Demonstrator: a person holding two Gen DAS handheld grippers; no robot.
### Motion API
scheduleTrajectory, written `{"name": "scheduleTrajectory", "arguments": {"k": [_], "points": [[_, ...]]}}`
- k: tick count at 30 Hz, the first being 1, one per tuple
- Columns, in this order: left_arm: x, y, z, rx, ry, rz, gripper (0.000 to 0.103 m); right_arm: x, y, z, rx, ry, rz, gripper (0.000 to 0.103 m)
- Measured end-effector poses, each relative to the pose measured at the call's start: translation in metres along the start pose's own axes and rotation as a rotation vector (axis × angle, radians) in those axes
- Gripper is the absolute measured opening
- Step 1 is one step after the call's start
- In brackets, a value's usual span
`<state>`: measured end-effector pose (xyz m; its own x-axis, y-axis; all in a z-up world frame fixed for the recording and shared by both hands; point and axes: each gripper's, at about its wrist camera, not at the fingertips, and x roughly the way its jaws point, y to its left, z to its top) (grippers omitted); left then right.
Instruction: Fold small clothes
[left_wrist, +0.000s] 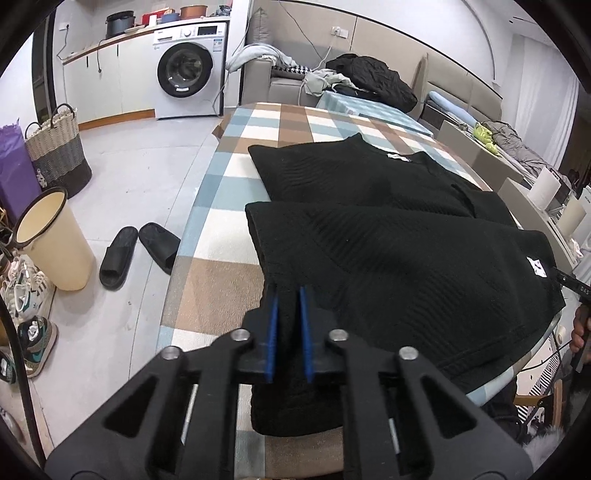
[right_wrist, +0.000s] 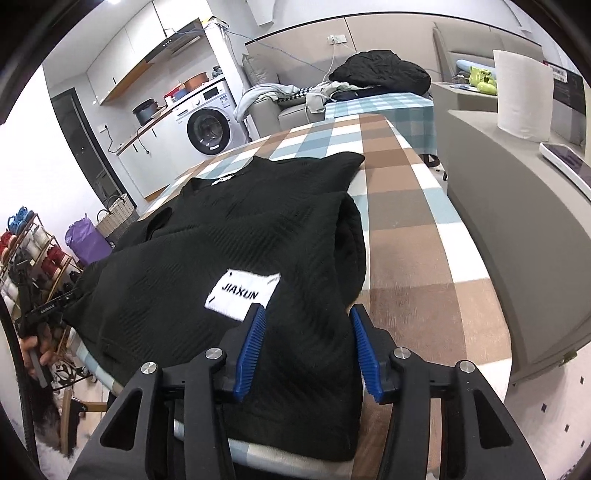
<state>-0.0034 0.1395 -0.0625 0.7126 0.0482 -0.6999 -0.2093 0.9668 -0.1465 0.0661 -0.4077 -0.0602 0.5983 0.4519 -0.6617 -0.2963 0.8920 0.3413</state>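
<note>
Left wrist view: the checked tablecloth (left_wrist: 229, 173) fills the middle, with the black knitted top (left_wrist: 388, 236) lying folded across it from 12 to 4 o'clock. At 6 o'clock the left gripper (left_wrist: 288, 332) has its blue pads pinched tight on the garment's near corner. In the right wrist view, the right gripper (right_wrist: 306, 347) stands part-open astride the hem, beside the white JIAXUN label (right_wrist: 242, 291) at 10 o'clock.
</note>
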Motion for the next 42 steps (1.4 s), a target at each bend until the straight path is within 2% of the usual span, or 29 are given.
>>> {"name": "scheduleTrajectory", "arguments": {"k": [2,3,4,5,10,13,16,20,23,27,30,32,35,37,39,42], "points": [[-0.003,0.000,0.001,-0.005,-0.012,-0.002,0.004,0.003,0.003,0.002,-0.022,-0.006,-0.020,0.024],[-0.004,0.000,0.003,-0.009,-0.021,0.000,0.003,0.003,0.005,0.003,-0.034,-0.010,-0.042,0.020],[-0.007,0.000,0.005,-0.012,-0.033,0.000,0.003,0.002,0.006,0.004,-0.042,-0.017,-0.053,0.011],[-0.008,-0.001,0.007,-0.014,-0.042,0.000,0.003,0.000,0.008,0.006,-0.056,-0.030,-0.050,0.006],[-0.017,0.001,0.028,-0.044,-0.112,-0.013,0.003,-0.022,0.016,0.026,-0.073,-0.145,-0.043,0.005],[-0.012,0.001,0.050,-0.053,-0.139,-0.012,0.003,-0.024,0.018,0.052,-0.055,-0.210,-0.041,0.005],[-0.003,0.003,0.077,-0.067,-0.167,-0.014,0.003,-0.015,0.019,0.078,-0.023,-0.237,-0.040,0.005],[0.023,0.015,0.106,-0.105,-0.151,-0.010,0.003,0.005,0.016,0.109,0.024,-0.259,-0.053,0.005],[0.052,0.024,0.114,-0.131,-0.094,-0.018,0.003,0.028,0.008,0.118,0.055,-0.218,-0.086,0.005],[0.082,0.030,0.102,-0.152,-0.010,-0.021,0.003,0.064,-0.005,0.112,0.078,-0.109,-0.137,0.005],[0.088,0.029,0.092,-0.154,0.021,-0.002,0.005,0.077,-0.017,0.104,0.121,-0.038,-0.138,0.013],[0.084,0.029,0.088,-0.148,0.023,0.005,0.010,0.070,-0.021,0.098,0.145,-0.039,-0.117,0.027],[0.072,0.029,0.080,-0.156,0.025,0.021,0.029,0.046,-0.023,0.086,0.161,-0.072,-0.089,0.041],[0.064,0.030,0.072,-0.180,0.026,0.017,0.045,0.029,-0.023,0.076,0.174,-0.082,-0.060,0.041],[0.053,0.031,0.064,-0.194,0.029,0.009,0.050,0.014,-0.022,0.063,0.194,-0.078,-0.019,0.042],[0.043,0.026,0.053,-0.195,0.035,0.001,0.052,0.000,-0.022,0.045,0.231,-0.052,0.041,0.046]]}}
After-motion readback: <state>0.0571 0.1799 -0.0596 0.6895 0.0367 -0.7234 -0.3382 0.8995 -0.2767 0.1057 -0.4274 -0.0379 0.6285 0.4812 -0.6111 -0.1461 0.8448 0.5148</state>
